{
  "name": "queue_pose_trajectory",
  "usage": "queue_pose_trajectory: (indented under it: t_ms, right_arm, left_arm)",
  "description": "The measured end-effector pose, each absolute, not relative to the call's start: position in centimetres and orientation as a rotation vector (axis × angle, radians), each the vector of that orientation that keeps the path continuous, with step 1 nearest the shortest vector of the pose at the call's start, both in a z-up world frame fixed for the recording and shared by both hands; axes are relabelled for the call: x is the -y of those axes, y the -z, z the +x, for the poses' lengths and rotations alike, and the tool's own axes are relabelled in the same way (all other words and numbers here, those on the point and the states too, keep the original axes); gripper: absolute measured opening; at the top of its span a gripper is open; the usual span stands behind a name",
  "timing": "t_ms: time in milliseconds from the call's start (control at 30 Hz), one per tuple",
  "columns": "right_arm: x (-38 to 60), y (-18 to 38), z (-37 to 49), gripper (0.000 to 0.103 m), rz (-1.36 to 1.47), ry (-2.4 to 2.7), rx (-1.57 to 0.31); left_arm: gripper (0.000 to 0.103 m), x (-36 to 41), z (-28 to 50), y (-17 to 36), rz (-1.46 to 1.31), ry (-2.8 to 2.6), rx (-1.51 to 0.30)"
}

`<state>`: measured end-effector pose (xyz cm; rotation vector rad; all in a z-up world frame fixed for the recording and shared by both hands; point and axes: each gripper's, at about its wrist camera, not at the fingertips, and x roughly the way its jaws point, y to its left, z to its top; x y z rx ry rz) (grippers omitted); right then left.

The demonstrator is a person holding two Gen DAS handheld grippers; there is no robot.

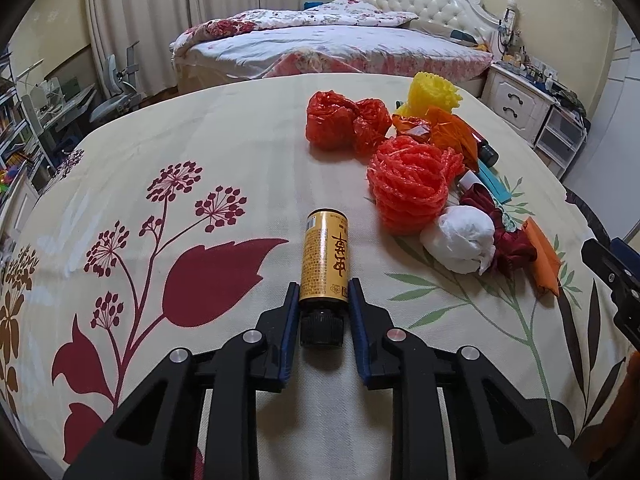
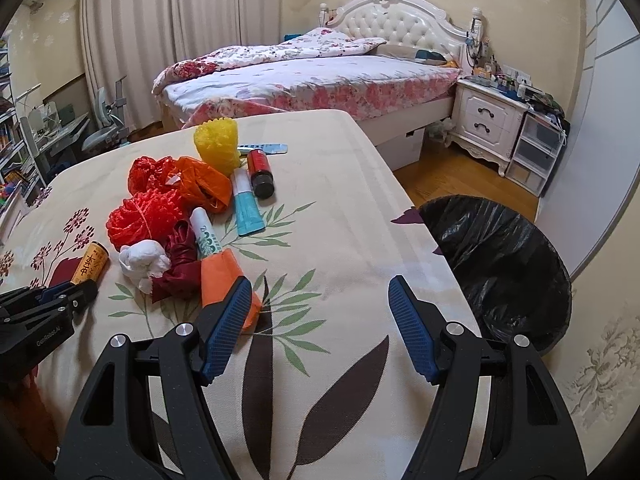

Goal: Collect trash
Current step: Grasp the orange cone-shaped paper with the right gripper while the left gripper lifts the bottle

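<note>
A small yellow bottle [image 1: 325, 254] with a black cap lies on the flowered tablecloth [image 1: 200, 184], cap toward me. My left gripper [image 1: 324, 292] is shut on the bottle, its blue pads pressing the lower body on both sides. The right wrist view shows the same bottle [image 2: 90, 267] at the far left, with the left gripper [image 2: 68, 294] around it. My right gripper [image 2: 320, 300] stands open above the cloth with nothing between its fingers. A pile of trash lies beyond: red foam net [image 1: 408, 188], white wad [image 1: 460, 238], red bags [image 1: 344, 122], yellow net [image 1: 434, 92].
A bin lined with a black bag [image 2: 500, 264] stands on the floor off the table's right edge. More litter lies mid-table: teal tubes [image 2: 246, 204], a dark red bottle [image 2: 260, 174], orange paper [image 2: 224, 276]. A bed [image 2: 304, 76] and nightstand [image 2: 486, 118] stand behind.
</note>
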<state>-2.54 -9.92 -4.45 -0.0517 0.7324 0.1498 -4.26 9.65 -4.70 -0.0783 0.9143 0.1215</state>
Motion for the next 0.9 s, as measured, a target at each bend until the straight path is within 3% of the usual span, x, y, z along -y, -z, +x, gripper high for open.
queue_pose_trajectory:
  t_ms: [200, 300, 433, 833, 900]
  right_arm:
    - [8.9, 4.6, -2.6, 0.069, -0.066, -0.172, -0.745]
    - [8.5, 4.6, -2.8, 0.069, -0.073, -0.182, -0.748]
    - [8.0, 4.5, -2.9, 0.069, -0.082, -0.194, -0.750]
    - [6.1, 5.2, -2.5, 0.069, -0.119, -0.235, -0.776]
    - [5.9, 5.5, -2.3, 0.065, -0.130, -0.235, -0.786]
  left_arm:
    - [0.044, -10.2, -3.7, 4.7, -0.109, -0.112, -0.917]
    - [0.042, -10.3, -3.5, 4.7, -0.103, -0.110, -0.912]
    - [0.025, -10.3, -3.7, 4.7, -0.098, -0.107, -0.903]
    - [0.025, -10.9, -4.2, 4.6, -0.119, -0.092, -0.892]
    - [0.025, -10.9, -4.3, 4.5, -0.119, -0.091, -0.888]
